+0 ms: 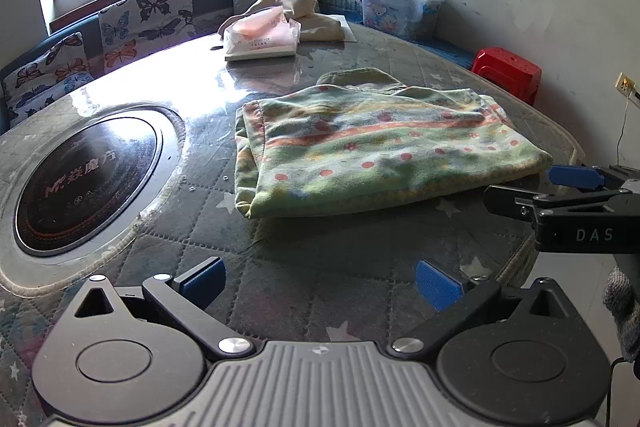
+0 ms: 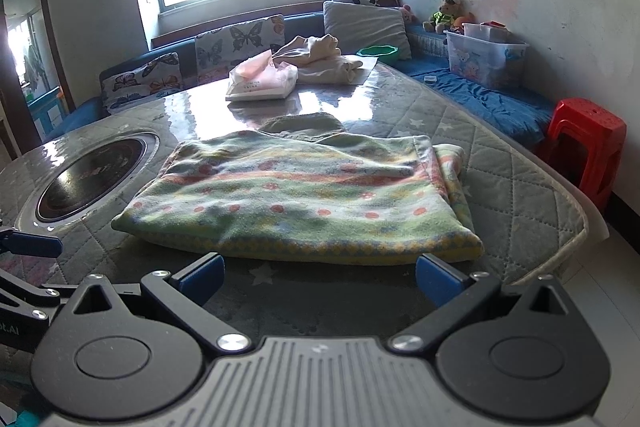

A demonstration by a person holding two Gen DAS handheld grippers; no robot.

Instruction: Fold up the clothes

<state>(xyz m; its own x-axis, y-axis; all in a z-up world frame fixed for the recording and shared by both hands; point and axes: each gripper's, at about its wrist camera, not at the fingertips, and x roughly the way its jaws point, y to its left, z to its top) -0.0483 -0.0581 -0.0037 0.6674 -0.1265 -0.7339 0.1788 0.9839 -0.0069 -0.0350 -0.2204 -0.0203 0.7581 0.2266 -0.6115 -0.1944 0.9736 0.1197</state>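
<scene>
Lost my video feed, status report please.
Left gripper and right gripper open, empty. Striped cloth folded on table. Nothing blocking.

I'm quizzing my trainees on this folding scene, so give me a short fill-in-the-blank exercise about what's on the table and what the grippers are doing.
1. The striped, dotted cloth lies ____ on the quilted table.
2. Both the left gripper and the right gripper are ____ and hold nothing.
3. Beside the table stands a plastic stool coloured ____.
4. The tissue pack is coloured ____.

Missing words: folded; open; red; pink
</scene>
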